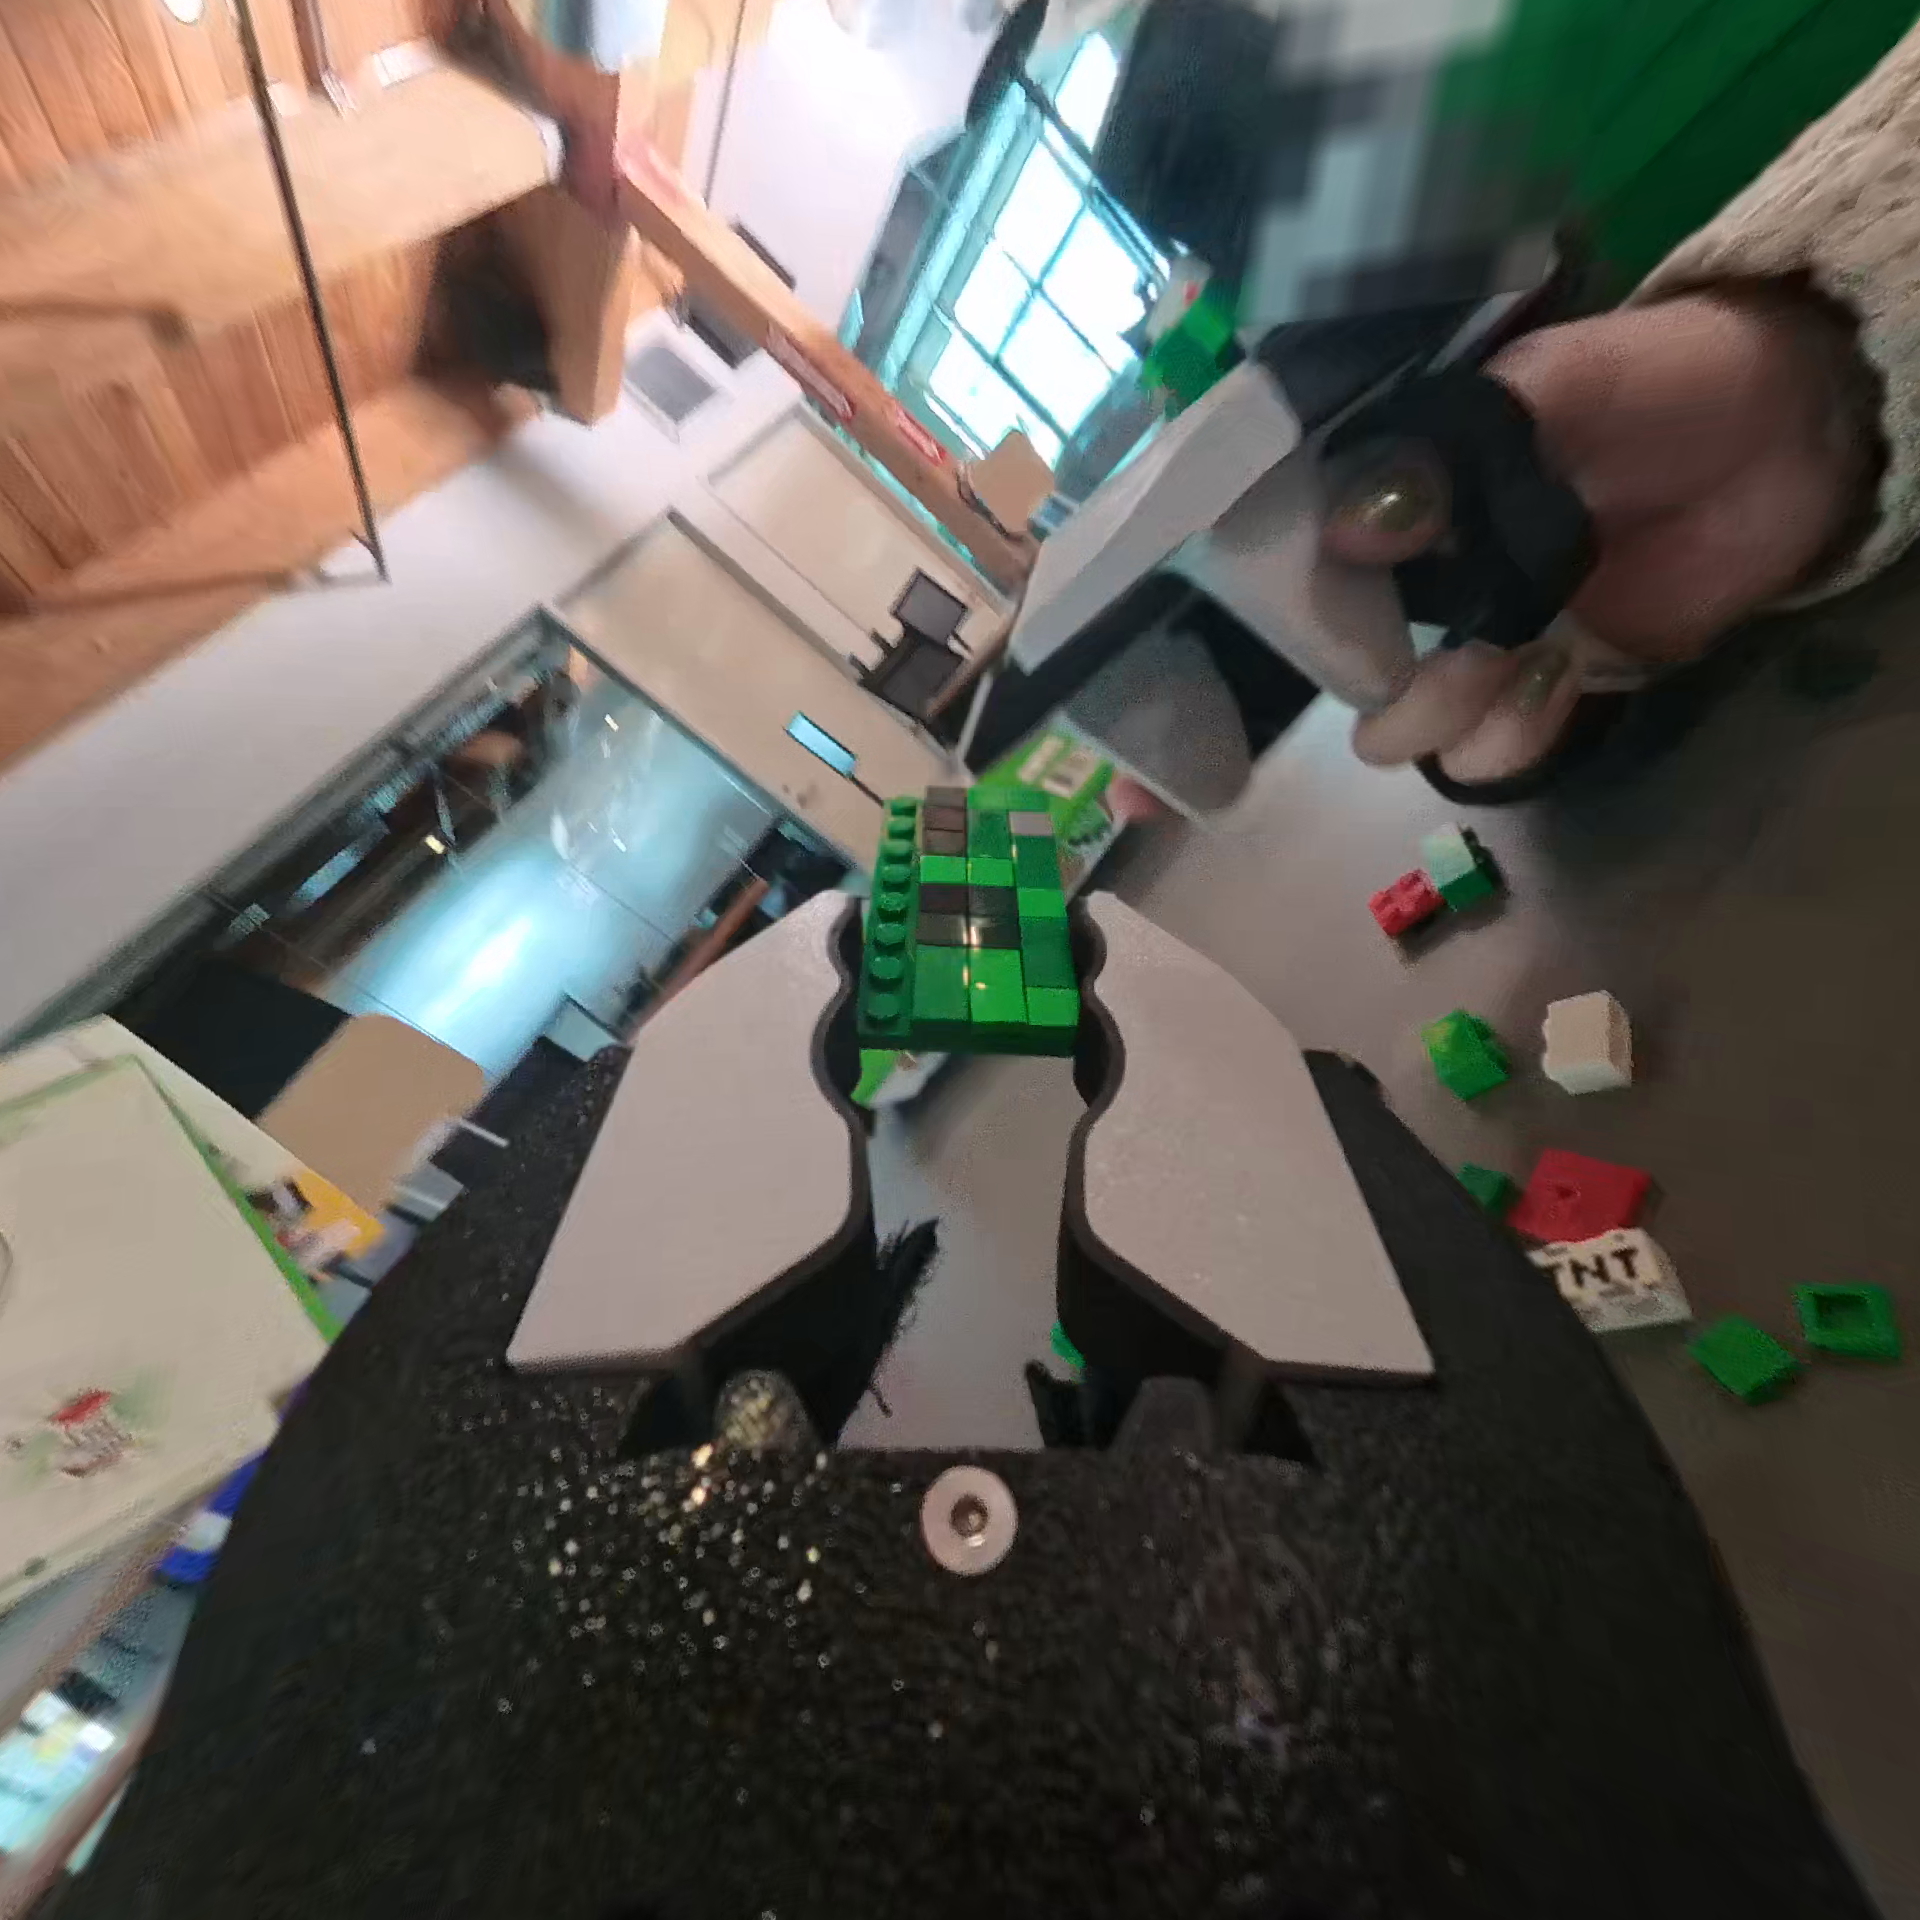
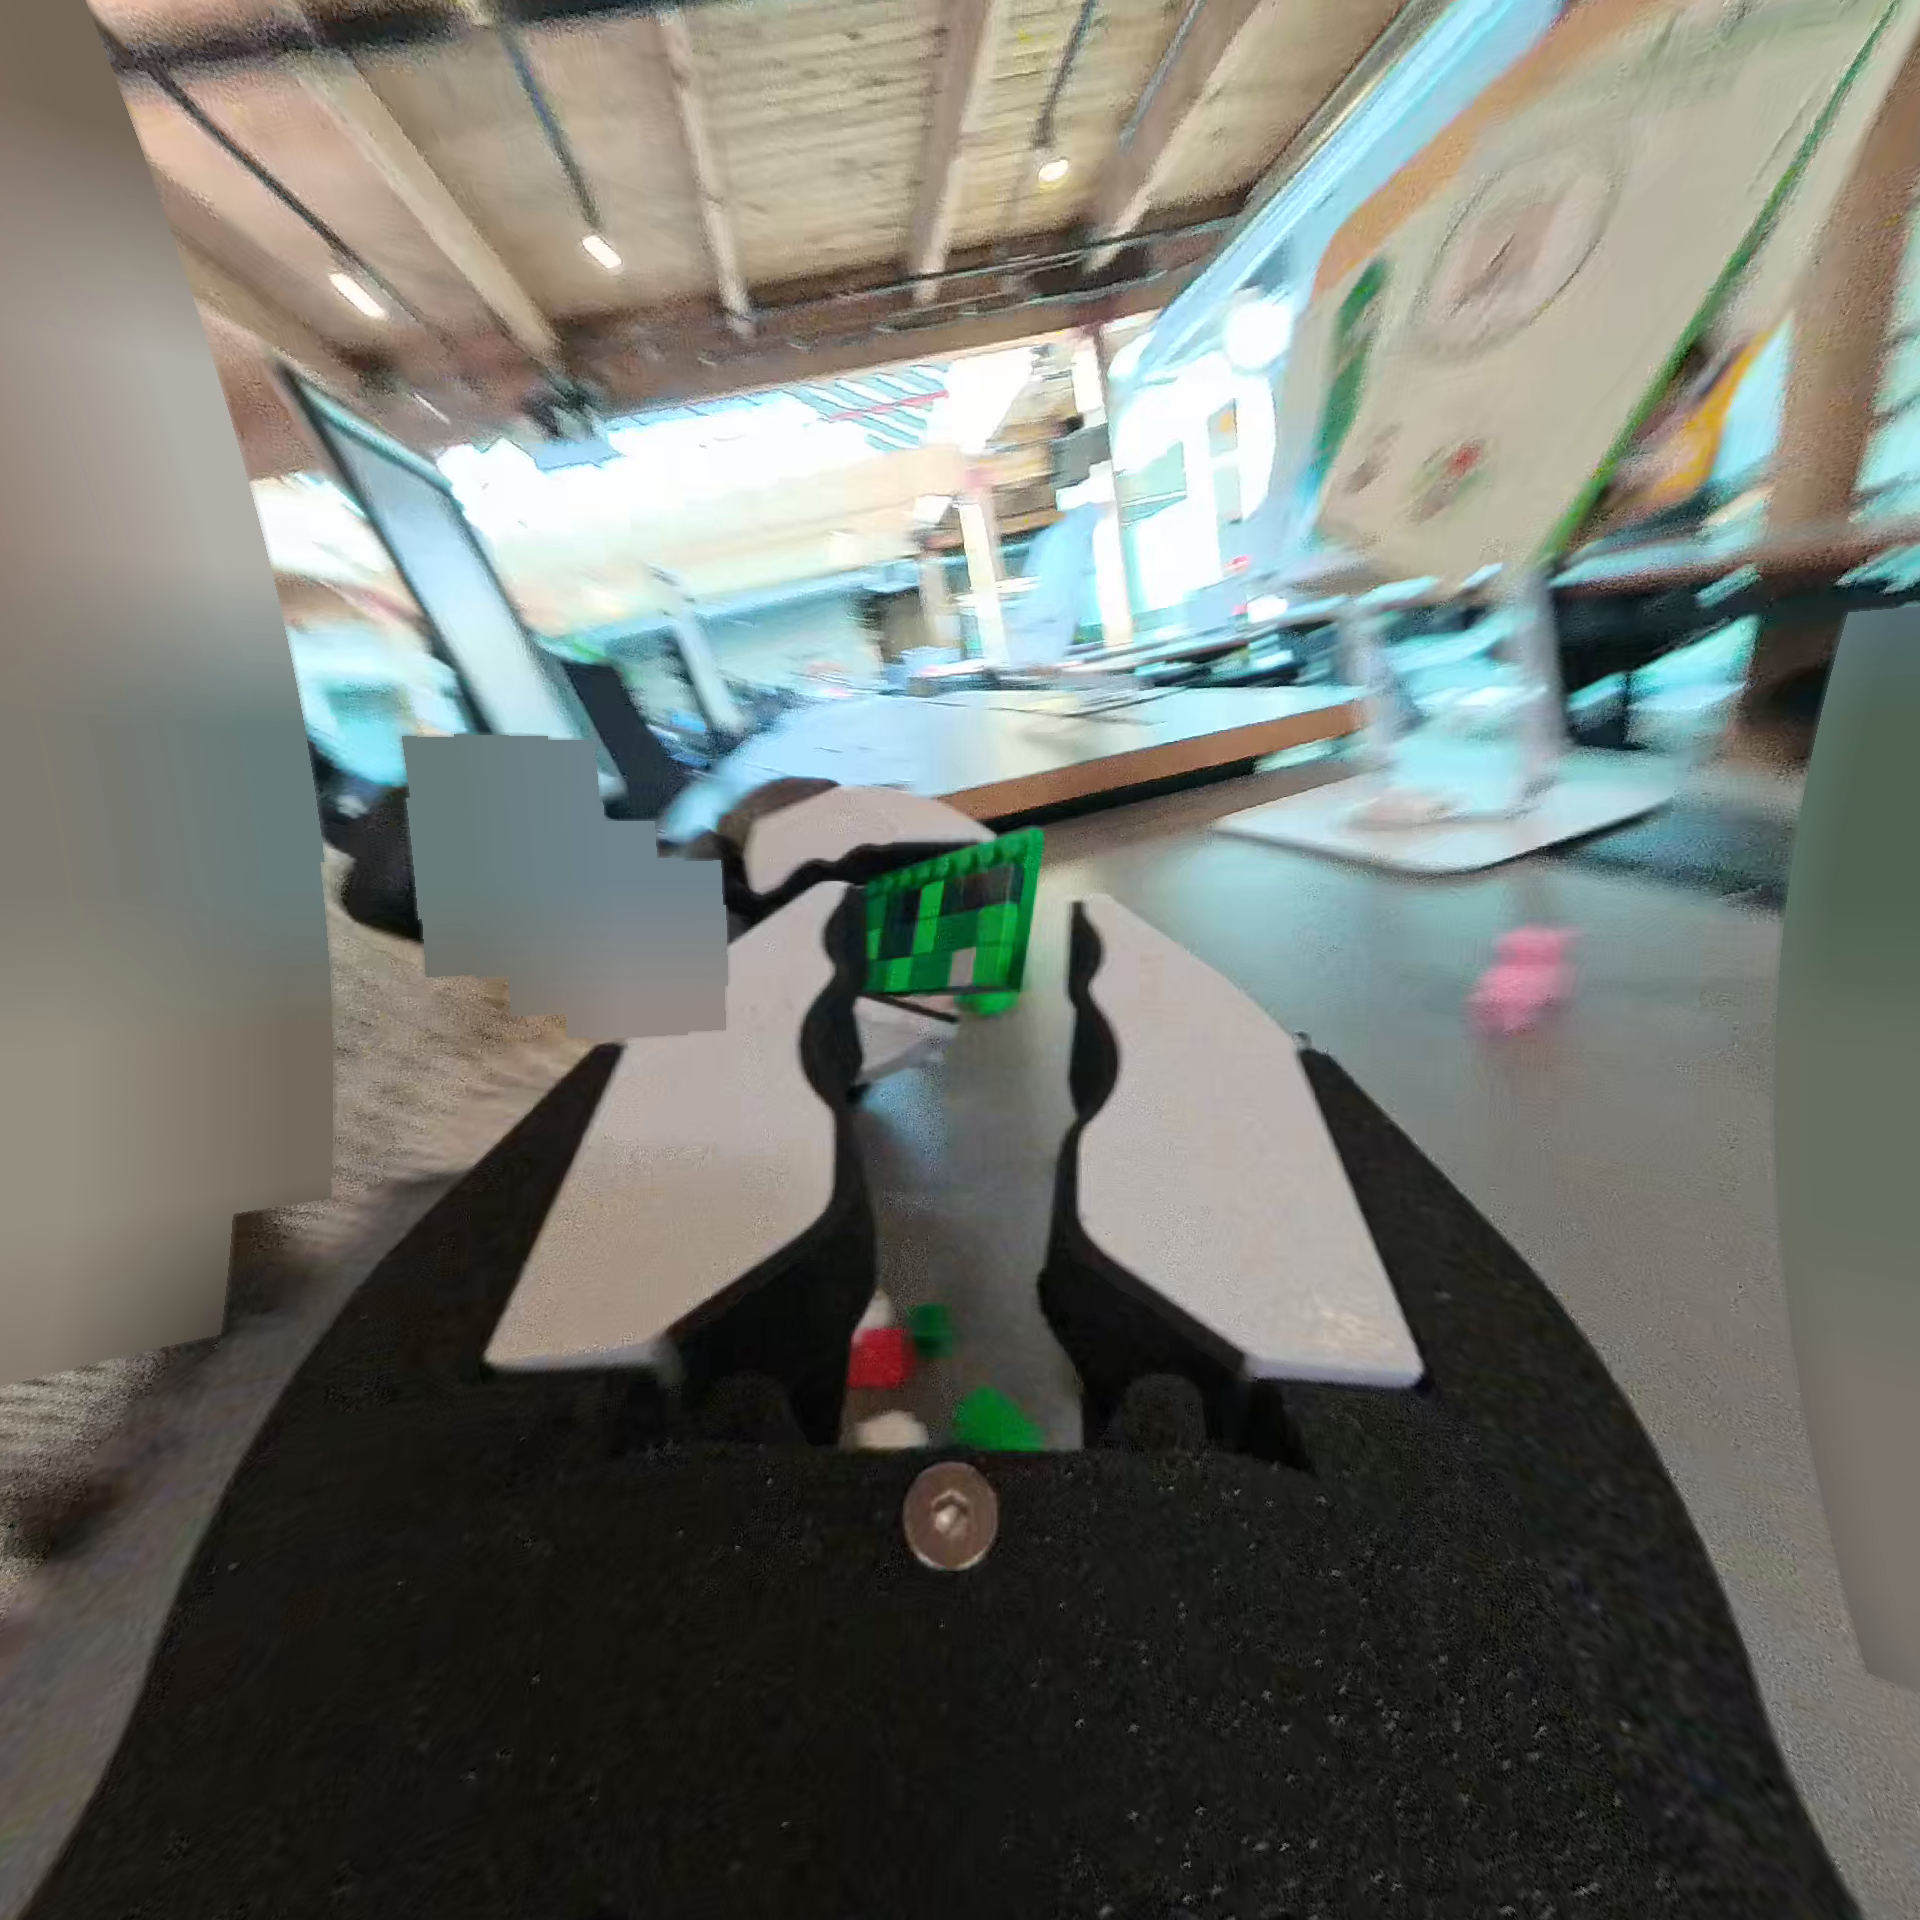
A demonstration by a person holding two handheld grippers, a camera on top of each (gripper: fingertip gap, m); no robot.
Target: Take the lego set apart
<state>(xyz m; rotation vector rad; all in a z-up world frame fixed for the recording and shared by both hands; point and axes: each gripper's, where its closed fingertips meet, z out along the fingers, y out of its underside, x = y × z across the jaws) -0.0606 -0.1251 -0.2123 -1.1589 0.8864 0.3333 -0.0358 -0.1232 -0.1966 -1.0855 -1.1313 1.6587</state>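
A green Lego plate (image 1: 997, 935) covered with green, black and grey tiles is clamped between the fingertips of my left gripper (image 1: 966, 925), held in the air above the dark table (image 1: 1299, 1039). In the right wrist view the same plate (image 2: 951, 920) stands on edge in the gap of my right gripper (image 2: 956, 935), whose fingers are apart and do not touch it. One left gripper finger (image 2: 873, 821) shows behind the plate. My right gripper (image 1: 1081, 707) hangs at the upper right, held by a hand (image 1: 1662, 499).
Loose pieces lie on the table at right: a red and green pair (image 1: 1439, 883), a green brick (image 1: 1465, 1055), a white cube (image 1: 1587, 1042), a red tile (image 1: 1579, 1195), a printed white tile (image 1: 1610, 1288). A pink piece (image 2: 1522, 982) lies farther off. A white booklet (image 1: 125, 1299) is at left.
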